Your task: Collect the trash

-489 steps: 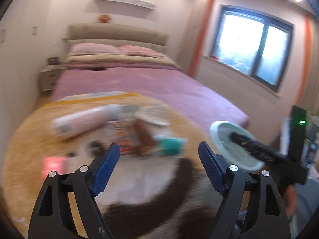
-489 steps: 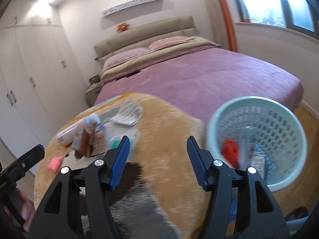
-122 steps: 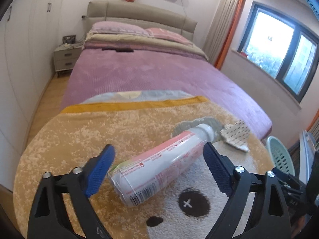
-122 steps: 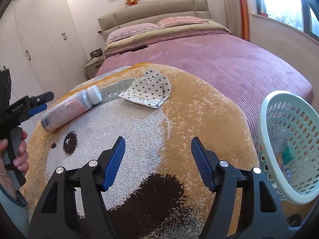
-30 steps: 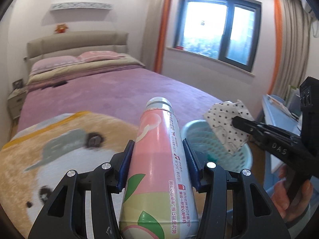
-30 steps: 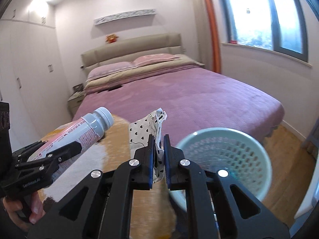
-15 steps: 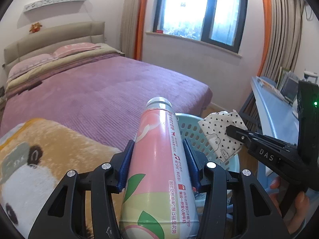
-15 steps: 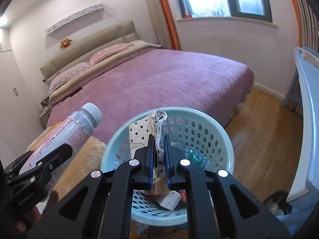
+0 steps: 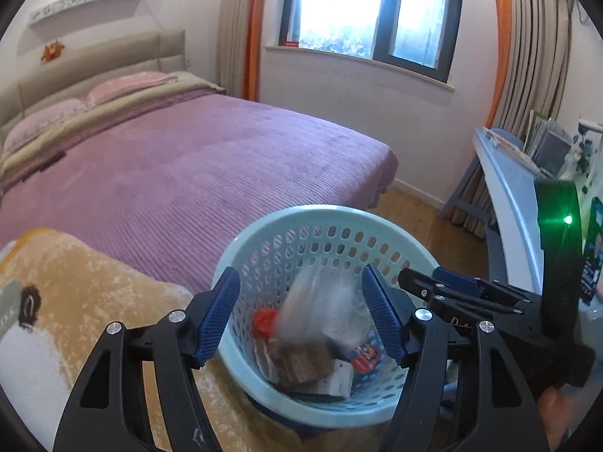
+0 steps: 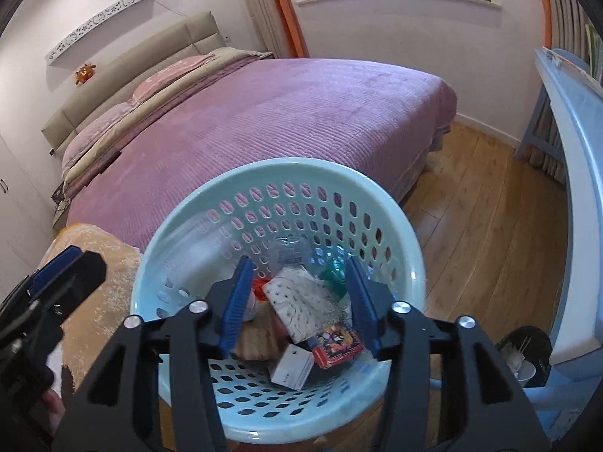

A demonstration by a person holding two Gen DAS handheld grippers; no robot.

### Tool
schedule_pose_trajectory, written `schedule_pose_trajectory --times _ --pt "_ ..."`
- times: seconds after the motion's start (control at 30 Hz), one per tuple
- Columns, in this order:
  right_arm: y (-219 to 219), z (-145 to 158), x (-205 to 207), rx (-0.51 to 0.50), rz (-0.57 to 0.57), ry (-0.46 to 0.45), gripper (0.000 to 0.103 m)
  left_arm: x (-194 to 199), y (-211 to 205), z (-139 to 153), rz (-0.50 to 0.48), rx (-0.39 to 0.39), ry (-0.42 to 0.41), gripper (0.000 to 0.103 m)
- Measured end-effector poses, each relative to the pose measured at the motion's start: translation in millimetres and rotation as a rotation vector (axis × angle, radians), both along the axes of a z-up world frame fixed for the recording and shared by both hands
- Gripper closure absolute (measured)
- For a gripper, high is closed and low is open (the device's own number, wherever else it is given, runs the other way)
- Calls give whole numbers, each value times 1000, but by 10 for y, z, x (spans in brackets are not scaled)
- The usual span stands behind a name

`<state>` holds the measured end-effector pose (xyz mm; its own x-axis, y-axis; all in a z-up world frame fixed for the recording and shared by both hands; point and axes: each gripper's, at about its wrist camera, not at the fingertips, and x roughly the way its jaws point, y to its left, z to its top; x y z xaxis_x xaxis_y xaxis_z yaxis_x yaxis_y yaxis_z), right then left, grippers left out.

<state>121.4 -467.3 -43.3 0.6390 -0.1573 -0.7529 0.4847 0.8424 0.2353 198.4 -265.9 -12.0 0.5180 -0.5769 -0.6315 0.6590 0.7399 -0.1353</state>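
A pale green perforated basket (image 9: pixel 324 214) (image 10: pixel 286 167) stands on the floor beside the bed and holds several pieces of trash. My left gripper (image 9: pixel 303 312) is open above it, and the pink bottle (image 9: pixel 316 309) shows as a blur falling between the fingers. My right gripper (image 10: pixel 297 297) is open over the basket. The dotted white wrapper (image 10: pixel 297 301) lies on the trash pile below it, next to a red packet (image 10: pixel 335 342) and a white box (image 10: pixel 292 369).
A purple bed (image 9: pixel 169 173) lies behind the basket. A tan bear-pattern rug (image 9: pixel 56 301) is at the left. A blue-white desk (image 10: pixel 573 120) stands at the right over a wooden floor (image 10: pixel 490 226). A small dark bin (image 10: pixel 524 354) is under the desk.
Both grippers have opened over the basket. The left let go of the pink bottle, which is dropping in. The right let go of the dotted wrapper, which now lies in the basket.
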Motion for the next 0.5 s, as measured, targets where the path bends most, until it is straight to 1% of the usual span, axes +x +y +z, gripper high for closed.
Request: schedule_pose_trajectory --times 0.07,0.13,0.23,0.37,0.5 --pt "23 36 -51 -2 4 -1 55 -26 114 10 10 -5 1 33" --pt "87 86 -100 -10 14 -5 55 -66 219 48 17 -17 2 33" --pt "297 231 -172 -92 31 -10 54 -172 407 133 46 -38 -13 32" --pt "667 475 -252 -174 95 -42 47 -335 669 255 73 -51 -42 27" --pt "1024 728 -359 -247 149 -88 44 -576 965 374 112 -62 -72 26"
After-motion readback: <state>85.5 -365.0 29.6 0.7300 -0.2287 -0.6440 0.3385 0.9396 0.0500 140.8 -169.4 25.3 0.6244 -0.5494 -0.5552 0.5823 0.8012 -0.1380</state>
